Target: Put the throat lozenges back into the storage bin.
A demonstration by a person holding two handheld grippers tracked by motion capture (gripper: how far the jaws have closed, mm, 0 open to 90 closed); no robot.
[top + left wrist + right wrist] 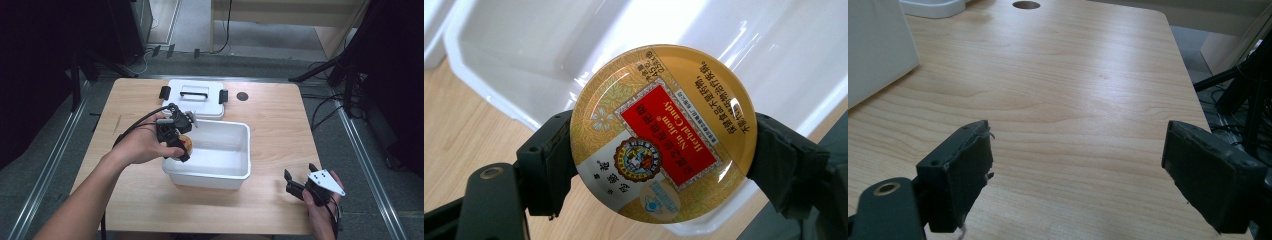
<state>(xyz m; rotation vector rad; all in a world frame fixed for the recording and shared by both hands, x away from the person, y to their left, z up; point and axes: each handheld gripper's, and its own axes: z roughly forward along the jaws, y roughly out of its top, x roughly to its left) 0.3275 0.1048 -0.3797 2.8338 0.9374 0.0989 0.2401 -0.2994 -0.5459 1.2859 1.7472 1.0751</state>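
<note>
**A wooden bench with two white pieces on it**

The bench (280, 125) has a light wood-grain top with rounded corners, and it stands on a grey floor (345, 165). A white plastic tub (220, 167) rests near the middle of the top, its long side running across. Just behind it, close to the far edge, lies a white lid (197, 100) with a black handle and a black clip at each end. A small dark round hole (242, 96) sits in the top to the right of the lid, near the far edge
</note>
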